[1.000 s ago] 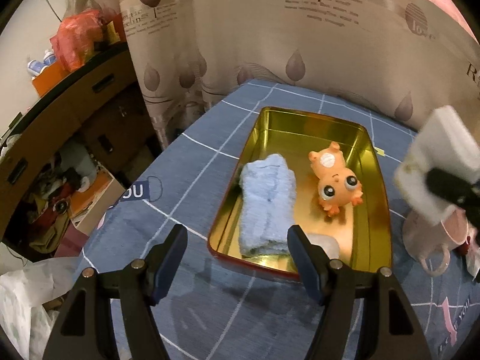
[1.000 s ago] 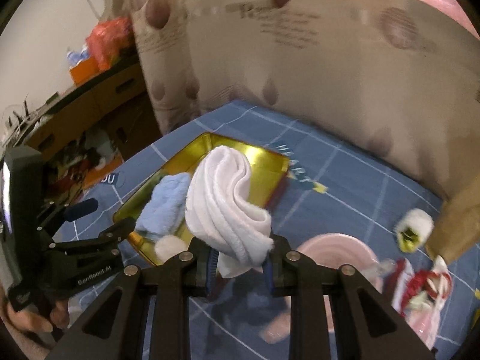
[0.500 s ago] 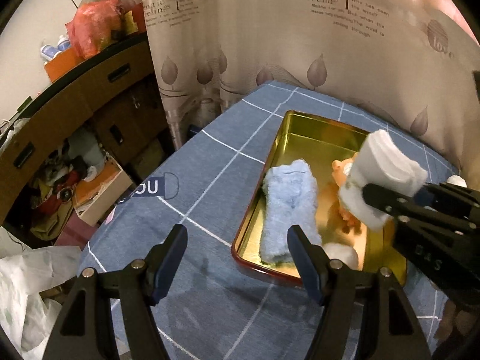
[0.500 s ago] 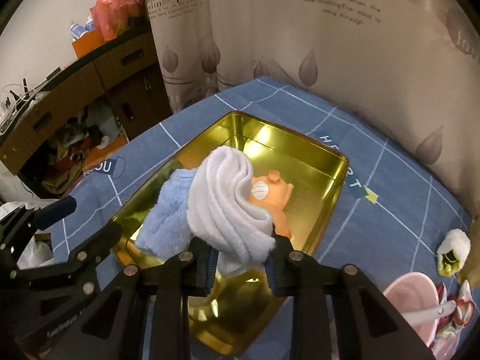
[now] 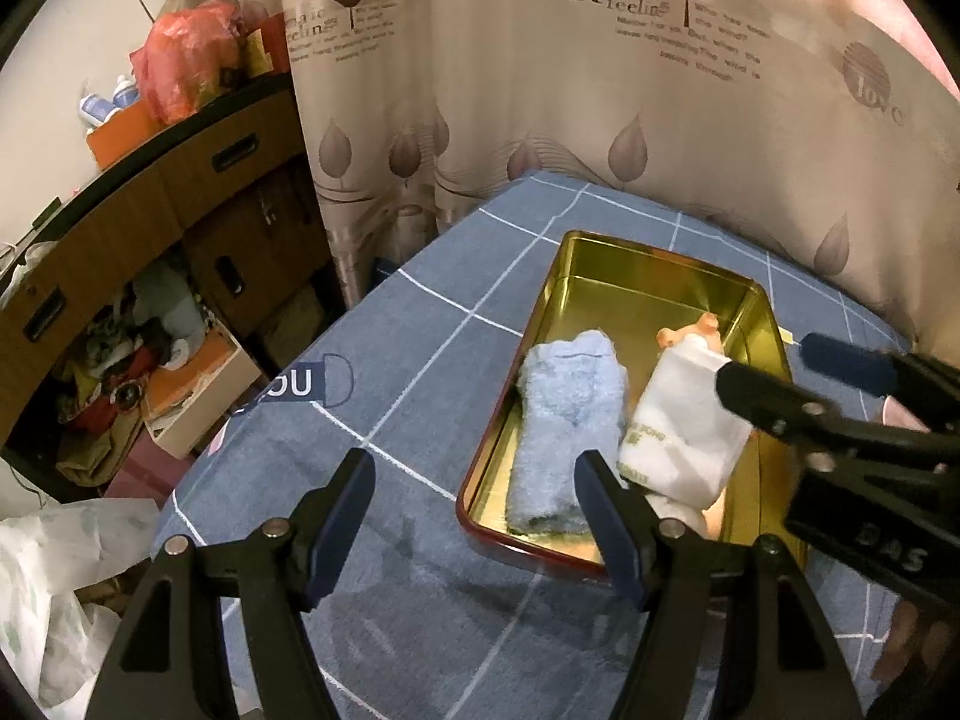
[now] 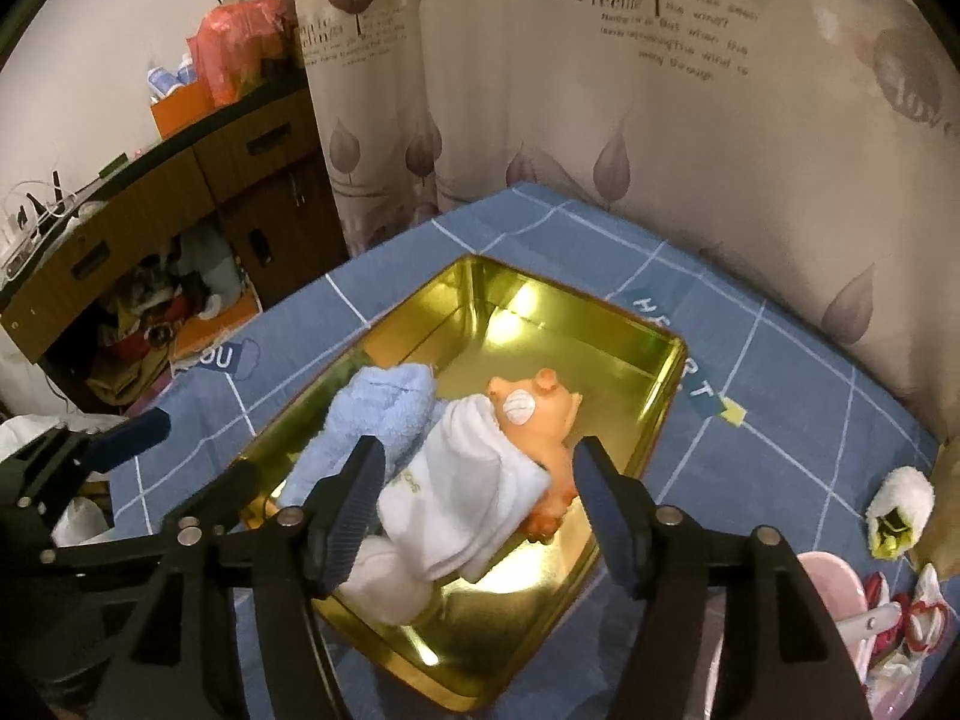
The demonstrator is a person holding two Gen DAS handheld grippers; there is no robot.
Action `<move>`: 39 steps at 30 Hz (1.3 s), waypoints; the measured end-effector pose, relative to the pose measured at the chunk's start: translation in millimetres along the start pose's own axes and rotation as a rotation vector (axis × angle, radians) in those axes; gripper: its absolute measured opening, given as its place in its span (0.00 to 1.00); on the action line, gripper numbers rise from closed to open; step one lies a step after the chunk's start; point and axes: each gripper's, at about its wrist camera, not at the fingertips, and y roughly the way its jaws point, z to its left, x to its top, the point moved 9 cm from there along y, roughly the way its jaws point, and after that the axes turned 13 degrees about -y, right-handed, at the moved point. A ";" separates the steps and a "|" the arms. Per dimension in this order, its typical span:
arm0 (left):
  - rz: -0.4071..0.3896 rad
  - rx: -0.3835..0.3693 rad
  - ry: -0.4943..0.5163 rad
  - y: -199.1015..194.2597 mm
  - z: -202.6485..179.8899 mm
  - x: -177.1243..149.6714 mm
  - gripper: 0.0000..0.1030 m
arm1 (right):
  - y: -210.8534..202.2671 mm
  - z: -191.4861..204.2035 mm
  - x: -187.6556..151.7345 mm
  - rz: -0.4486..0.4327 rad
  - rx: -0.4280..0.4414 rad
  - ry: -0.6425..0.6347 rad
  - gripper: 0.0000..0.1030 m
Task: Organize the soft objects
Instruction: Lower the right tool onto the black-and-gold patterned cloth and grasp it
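Note:
A gold tin sits on the blue checked tablecloth. Inside it lie a rolled blue towel and an orange toy animal. A rolled white towel rests between them, partly on the toy and over a small white soft thing. My right gripper hangs over the tin with its jaws opening. The white towel is between them, with a gap at the right pad. My left gripper is open and empty above the cloth, left of the tin.
A pink mug and a small white and yellow plush lie right of the tin. A leaf-print curtain backs the table. The table edge drops off at left towards a wooden cabinet and a white plastic bag.
The right gripper brought the white towel left over the tin and lowered it inside. Its jaws have gone from shut on the towel to spread apart. The left gripper stayed put.

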 end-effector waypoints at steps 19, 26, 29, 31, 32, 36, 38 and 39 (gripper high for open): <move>-0.020 -0.007 0.048 -7.5 -14.1 -6.7 0.69 | -130.0 -84.6 -89.4 -0.062 -0.213 0.129 0.70; -0.038 -0.010 0.090 -14.5 -25.9 -11.8 0.69 | -172.5 -156.8 -179.2 0.027 -0.363 0.254 0.70; -0.049 -0.008 0.106 -18.5 -30.6 -13.2 0.69 | -183.4 -185.6 -214.9 0.071 -0.420 0.327 0.70; -0.060 -0.006 0.118 -21.8 -34.2 -14.1 0.69 | -186.0 -200.8 -239.1 0.098 -0.437 0.374 0.70; -0.064 -0.007 0.125 -23.6 -36.4 -15.0 0.69 | -185.5 -205.4 -248.8 0.113 -0.448 0.383 0.70; -0.079 -0.027 0.161 -31.7 -47.1 -16.3 0.69 | -179.4 -219.5 -285.1 0.162 -0.463 0.414 0.69; -0.089 -0.038 0.178 -37.3 -53.5 -17.0 0.69 | -175.0 -223.6 -297.3 0.180 -0.473 0.425 0.68; -0.094 -0.041 0.185 -40.2 -56.4 -17.4 0.69 | -173.7 -223.8 -301.7 0.180 -0.470 0.433 0.68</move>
